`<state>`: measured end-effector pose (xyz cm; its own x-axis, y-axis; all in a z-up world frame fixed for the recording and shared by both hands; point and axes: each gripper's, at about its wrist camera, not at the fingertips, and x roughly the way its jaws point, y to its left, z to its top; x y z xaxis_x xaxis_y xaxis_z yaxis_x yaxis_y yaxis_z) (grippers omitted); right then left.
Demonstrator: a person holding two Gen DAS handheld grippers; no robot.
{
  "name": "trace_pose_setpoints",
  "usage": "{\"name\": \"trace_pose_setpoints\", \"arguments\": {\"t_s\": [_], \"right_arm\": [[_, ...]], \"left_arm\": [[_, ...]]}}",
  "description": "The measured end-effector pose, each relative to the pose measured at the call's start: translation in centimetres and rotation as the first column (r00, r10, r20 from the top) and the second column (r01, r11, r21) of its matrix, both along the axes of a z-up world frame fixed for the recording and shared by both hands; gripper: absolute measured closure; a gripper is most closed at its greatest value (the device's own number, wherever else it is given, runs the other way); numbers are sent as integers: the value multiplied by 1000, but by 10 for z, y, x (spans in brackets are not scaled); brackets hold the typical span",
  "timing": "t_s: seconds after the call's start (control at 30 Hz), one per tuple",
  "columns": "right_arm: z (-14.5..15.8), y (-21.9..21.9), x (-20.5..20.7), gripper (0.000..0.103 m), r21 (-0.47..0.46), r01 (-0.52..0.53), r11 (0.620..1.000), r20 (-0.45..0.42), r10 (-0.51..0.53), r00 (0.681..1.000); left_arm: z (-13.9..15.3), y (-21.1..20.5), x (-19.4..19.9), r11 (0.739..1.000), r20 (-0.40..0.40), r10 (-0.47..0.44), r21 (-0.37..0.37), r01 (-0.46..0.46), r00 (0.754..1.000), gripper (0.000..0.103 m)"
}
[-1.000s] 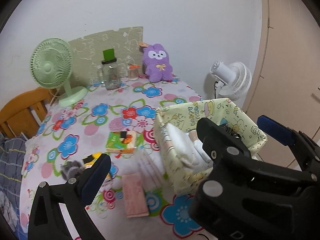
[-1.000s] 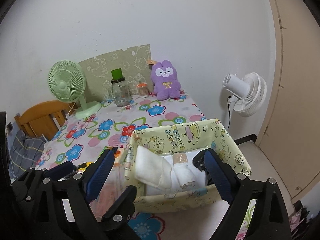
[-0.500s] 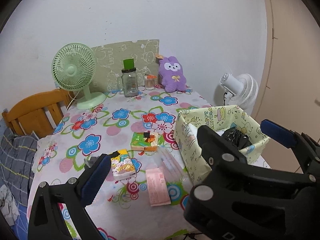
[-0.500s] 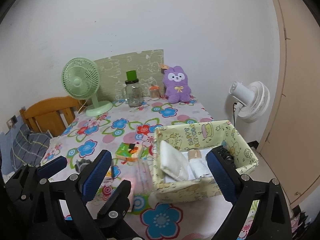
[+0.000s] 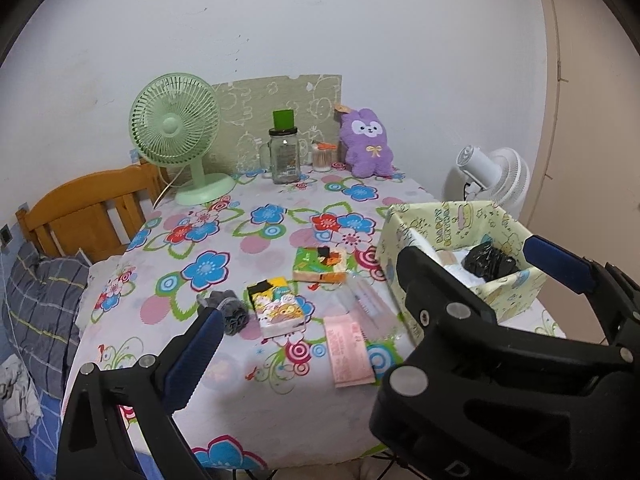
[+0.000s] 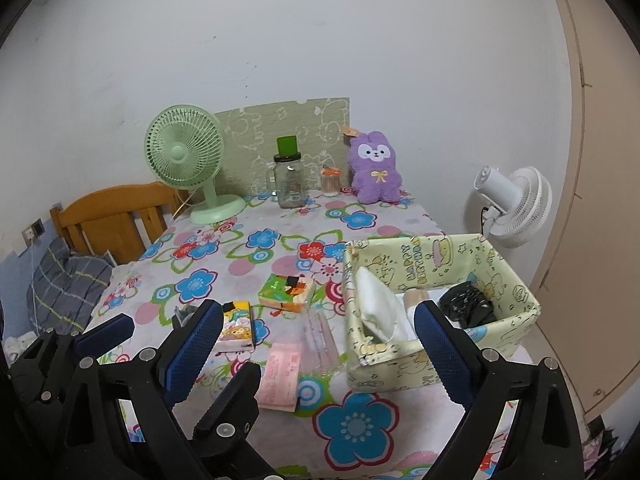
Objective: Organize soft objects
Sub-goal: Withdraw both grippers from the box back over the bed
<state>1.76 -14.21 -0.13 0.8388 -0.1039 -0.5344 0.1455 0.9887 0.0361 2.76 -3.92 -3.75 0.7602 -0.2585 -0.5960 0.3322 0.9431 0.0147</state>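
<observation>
Both grippers are pulling back and up from the desk point(image 6: 276, 436): against the pictures of a second ago the fabric storage box point(image 6: 516, 334) is shrinking in both views and more of the floral cloth is showing. That reads as a drop-off just finished, with the next pick not yet chosen.

Left to right on the near desk:
- A rolled grey sock point(image 5: 228, 309) is lying at the left, just beyond the left gripper's point(image 5: 368, 320) left fingertip in the left wrist view.
- A cartoon-print tissue pack point(image 5: 276, 308) is sitting just beside the sock.
- A green and orange tissue pack point(image 5: 320, 266) is lying further back.
- A pink packet point(image 5: 349, 350) and a clear plastic sleeve point(image 5: 366, 300) are resting near the box's left wall.
- The box, at the desk's right edge, is already holding a folded white cloth point(image 6: 376, 306), a white roll and a crumpled black bag point(image 6: 468, 308).

The left gripper's fingers are standing wide apart, holding nothing. The right gripper point(image 6: 316, 348) is likewise spread wide and empty, its fingers framing the packs and the box's left half in the right wrist view.

Judgement: the loose items remaining are all lying beyond and below both sets of fingers, untouched. The sock looks the closest candidate for the left gripper. It should squash easily under a pinch.

At the far wall a purple plush bunny point(image 6: 376, 168) is sitting upright, well apart from both grippers.
</observation>
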Motion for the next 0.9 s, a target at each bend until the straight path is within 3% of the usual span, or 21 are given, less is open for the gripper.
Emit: {"name": "trace_pose_setpoints", "arguments": {"t_s": [0.13,0.4,0.63,0.7,0.9], "right_arm": [[-9,5,2,6,3,-13,1000,-2,13,1000],[-37,18,8,22,10,-38,999,-46,38,998],[-59,26,16,30,9,-61,998,-89,62,994],[-64,26,18,35,14,-56,998,-101,57,993],[-85,25,30,36,55,-61,997,-154,68,986]], "left_arm": [[-12,7,4,1000,-32,3,-8,-3,999,3],[-41,19,11,1000,-95,14,8,-13,995,9],[-67,26,21,999,-178,-24,-36,18,984,14],[-74,25,25,999,-196,-24,-33,18,980,16],[-88,26,34,1000,-214,-10,15,13,977,19]]}}
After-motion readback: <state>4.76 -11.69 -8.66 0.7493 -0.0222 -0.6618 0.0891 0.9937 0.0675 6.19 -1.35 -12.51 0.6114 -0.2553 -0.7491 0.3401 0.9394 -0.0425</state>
